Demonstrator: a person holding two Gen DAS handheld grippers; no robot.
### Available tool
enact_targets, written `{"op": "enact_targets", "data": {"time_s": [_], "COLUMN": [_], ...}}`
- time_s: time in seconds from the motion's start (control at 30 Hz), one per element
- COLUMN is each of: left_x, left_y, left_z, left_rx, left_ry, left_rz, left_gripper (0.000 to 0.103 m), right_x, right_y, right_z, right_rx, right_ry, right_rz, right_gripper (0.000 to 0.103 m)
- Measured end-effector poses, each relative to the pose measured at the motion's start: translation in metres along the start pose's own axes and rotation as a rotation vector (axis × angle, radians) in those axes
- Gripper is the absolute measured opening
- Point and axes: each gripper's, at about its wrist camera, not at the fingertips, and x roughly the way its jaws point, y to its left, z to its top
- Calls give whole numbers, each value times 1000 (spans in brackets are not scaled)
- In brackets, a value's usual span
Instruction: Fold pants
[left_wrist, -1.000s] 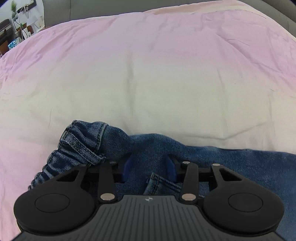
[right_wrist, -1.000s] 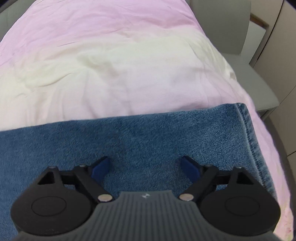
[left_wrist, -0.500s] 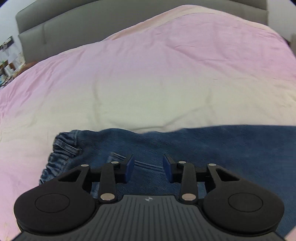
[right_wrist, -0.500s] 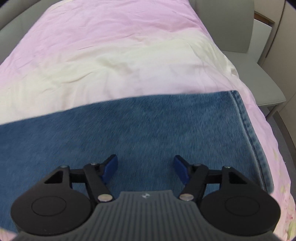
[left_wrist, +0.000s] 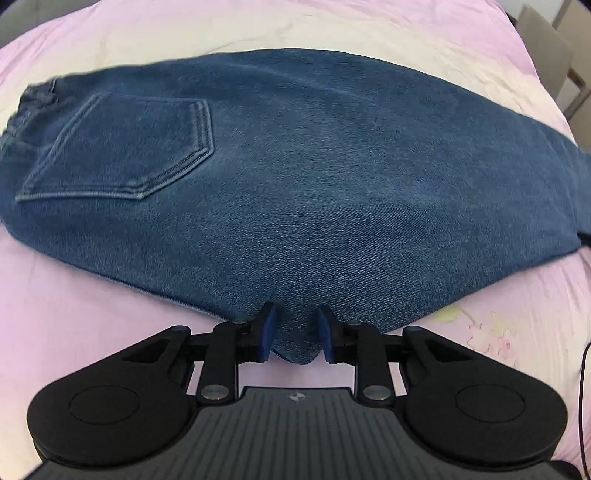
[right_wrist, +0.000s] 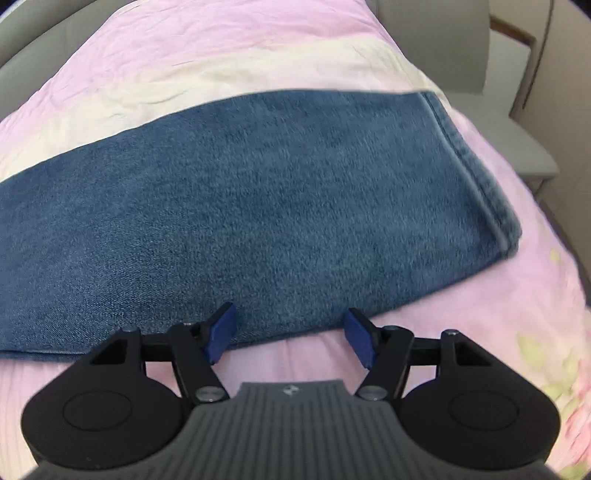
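Left wrist view: left gripper (left_wrist: 294, 338) pinches the near edge of the jeans (left_wrist: 295, 177), which lie flat across the pink bedspread (left_wrist: 74, 325), back pocket (left_wrist: 122, 151) up. Right gripper (right_wrist: 290, 338) sits wide open, touching nothing, at their near edge.

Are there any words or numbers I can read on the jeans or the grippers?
No words or numbers can be read.
The jeans and their back pocket show only stitching.
Left hand-held gripper: a small pale emblem on its body, a sign and no letters.
Right hand-held gripper: the same emblem, too small to make out.
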Motion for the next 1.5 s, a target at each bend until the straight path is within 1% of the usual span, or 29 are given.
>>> {"op": "enact_targets", "data": {"time_s": [0.07, 0.1, 0.17, 0.2, 0.23, 0.27, 0.33, 0.4, 0.5, 0.6, 0.67, 0.73, 0.87, 1.0, 1.03, 1.1, 1.13, 1.2, 1.27, 1.33, 1.43, 1.5], "left_x": [-1, -3, -9, -13, -19, -26, -38, -47, -50, -41, -31, -22, -6, 5, 7, 11, 14, 22, 33, 44, 54, 60], "left_y": [-4, -9, -21, -26, -30, -35, -45, -60, -90, -121, -144, -170, -215, -260, -268, -286, -294, -310, -320, -325, -324, -324], "left_z": [0, 0, 1, 2, 4, 5, 11, 20, 38, 52, 60, 63, 73, 77, 76, 73, 71, 65, 58, 52, 49, 47], "left_rx": [10, 27, 94, 122, 141, 158, 177, 191, 230, 256, 272, 310, 391, 504, 525, 561, 581, 616, 645, 653, 629, 623], "left_ry": [3, 14, 43, 59, 55, 37, -4, -34, -82, -99, -94, -94, -91, -88, -91, -95, -96, -93, -80, -76, -67, -62], "left_rz": [23, 42, 77, 86, 91, 86, 70, 31, -25, -78, -106, -129, -169, -202, -214, -243, -252, -271, -269, -262, -273, -267], "left_gripper": [31, 31, 31, 31, 31, 31, 31, 31, 31, 31, 31, 31, 31, 31, 31, 31, 31, 30, 23, 22, 18, 18], "right_x": [0, -2, -9, -13, -19, -25, -39, -49, -55, -49, -43, -37, -22, -6, -5, 1, 0, -5, -14, -26, -44, -57], "right_y": [-12, -14, -13, -15, -20, -29, -57, -87, -129, -157, -168, -178, -187, -190, -191, -192, -191, -188, -183, -179, -174, -167], "right_z": [-4, -4, -5, -6, -7, -9, -13, -13, -10, -5, -2, 3, 11, 16, 14, 14, 13, 14, 18, 22, 33, 41], "right_rx": [75, 79, 57, 47, 42, 56, 148, 267, 435, 546, 595, 632, 666, 690, 702, 724, 727, 701, 646, 605, 567, 532], "right_ry": [5, 5, 15, 27, 30, 22, 2, -22, -46, -53, -61, -71, -71, -67, -70, -78, -84, -96, -111, -126, -153, -165], "right_rz": [38, 42, 46, 47, 48, 63, 103, 136, 165, 201, 222, 237, 248, 262, 264, 265, 270, 264, 250, 241, 239, 244], "right_gripper": [61, 60, 58, 44, 40, 38, 38, 40, 41, 41, 41, 41, 40, 37, 34, 23, 21, 14, 10, 8, 6, 6]}}
